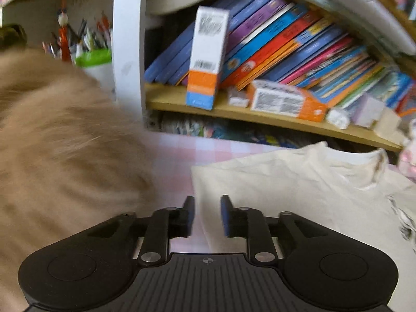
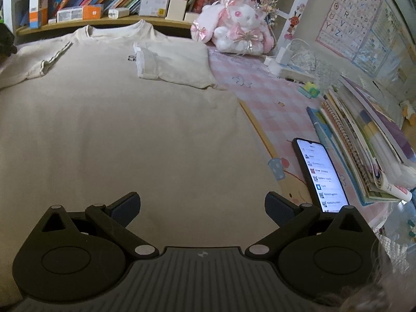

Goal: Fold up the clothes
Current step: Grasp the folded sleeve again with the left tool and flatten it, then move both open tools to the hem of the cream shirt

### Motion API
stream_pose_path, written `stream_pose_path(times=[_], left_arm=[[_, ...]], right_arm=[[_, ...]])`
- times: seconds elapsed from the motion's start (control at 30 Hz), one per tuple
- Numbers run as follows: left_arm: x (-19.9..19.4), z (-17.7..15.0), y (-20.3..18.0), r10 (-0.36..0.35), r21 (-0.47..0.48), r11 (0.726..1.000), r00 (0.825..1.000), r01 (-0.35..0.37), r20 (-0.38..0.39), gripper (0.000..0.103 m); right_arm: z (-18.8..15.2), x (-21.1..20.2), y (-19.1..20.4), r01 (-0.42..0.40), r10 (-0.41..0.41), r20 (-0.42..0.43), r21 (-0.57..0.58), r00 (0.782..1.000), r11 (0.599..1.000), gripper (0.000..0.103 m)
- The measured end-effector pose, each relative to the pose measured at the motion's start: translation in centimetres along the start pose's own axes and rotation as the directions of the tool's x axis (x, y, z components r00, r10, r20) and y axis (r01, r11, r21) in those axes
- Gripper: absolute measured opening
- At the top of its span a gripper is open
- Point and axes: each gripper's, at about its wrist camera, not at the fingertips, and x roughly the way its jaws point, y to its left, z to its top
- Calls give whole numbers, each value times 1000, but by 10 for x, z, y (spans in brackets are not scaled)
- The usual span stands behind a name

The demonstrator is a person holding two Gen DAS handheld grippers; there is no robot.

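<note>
Right wrist view: the right tool point(image 2: 202, 205) hangs spread wide over a cream T-shirt point(image 2: 117, 119) lying flat across the worktop point(image 2: 262, 96), collar toward the far edge. The left tool point(image 1: 207, 214) stands slightly parted, gripping nothing.

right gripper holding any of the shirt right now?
No: the right gripper is spread wide open above the cream T-shirt, with nothing between its fingers.
</note>
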Motion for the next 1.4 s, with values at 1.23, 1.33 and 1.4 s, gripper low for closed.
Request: stream_pose_path(times=[1.23,1.33,1.4], left_arm=[[-294,-292,-126,129,-82,987,986,-138,-105,85],[-296,-296,-124,139,-82,985,984,-149,-111,86],[-297,-296,-122,140,-80,986,983,-149,-115,86]], right_arm=[[-81,-33,-114,-327,337,86,-117,937,938,103],[-84,-35,-111,-336,345,80,-114,935,935,103],[-84,-37,-108,-339,349,80,-114,934,934,103]])
